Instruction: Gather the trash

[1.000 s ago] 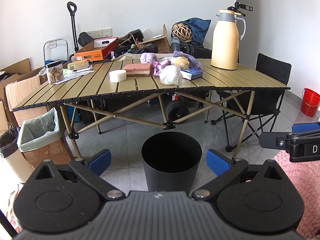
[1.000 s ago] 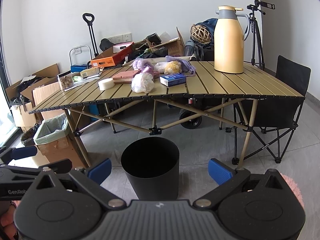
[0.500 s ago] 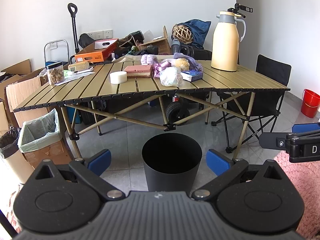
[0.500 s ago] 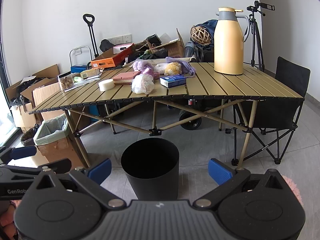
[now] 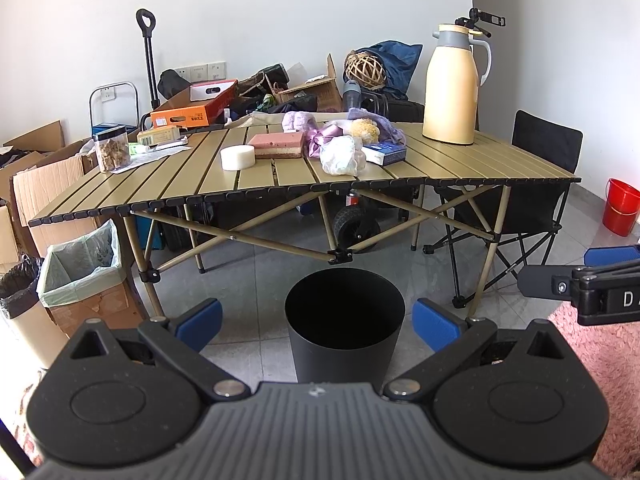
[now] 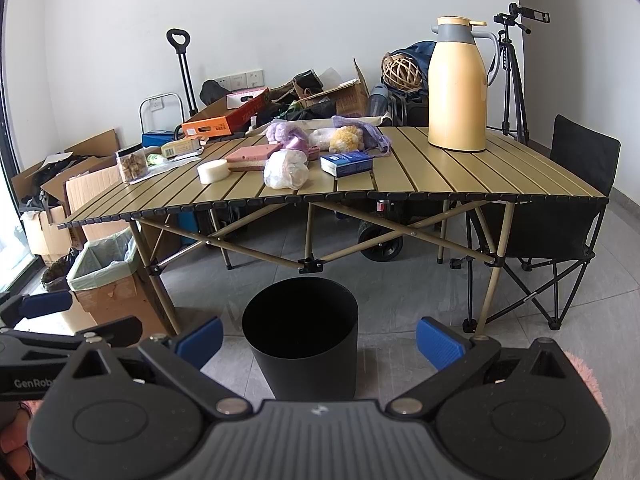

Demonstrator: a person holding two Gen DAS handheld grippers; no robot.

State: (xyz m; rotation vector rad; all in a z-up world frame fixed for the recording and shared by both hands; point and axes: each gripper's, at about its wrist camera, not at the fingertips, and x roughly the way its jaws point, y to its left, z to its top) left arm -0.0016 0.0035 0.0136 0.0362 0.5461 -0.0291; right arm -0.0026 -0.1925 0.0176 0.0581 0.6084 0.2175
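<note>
I hold both tools spread and empty, left tool [image 5: 316, 320] and right tool [image 6: 318, 338], low over the black bin [image 6: 300, 334]. Collecting hasn't started; the crumpled plastic bag [image 6: 286, 170] sits on the bench [image 6: 460, 176] at 12 o'clock. Next I reach up for it.

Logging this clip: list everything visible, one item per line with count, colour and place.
folding table: 1, tan slats, room centre
bin: 1, black, floor before the table
thermos jug: 1, yellow, table right
crumpled bag: 1, white, table front
small box: 1, blue, beside the bag
round tub: 1, white, table left of centre
sponge block: 1, pink, behind the tub
jar: 1, clear, table left
folding chair: 1, black, right
bucket: 1, red, far right
left gripper: open, blue pads
right gripper: open, blue pads
</note>
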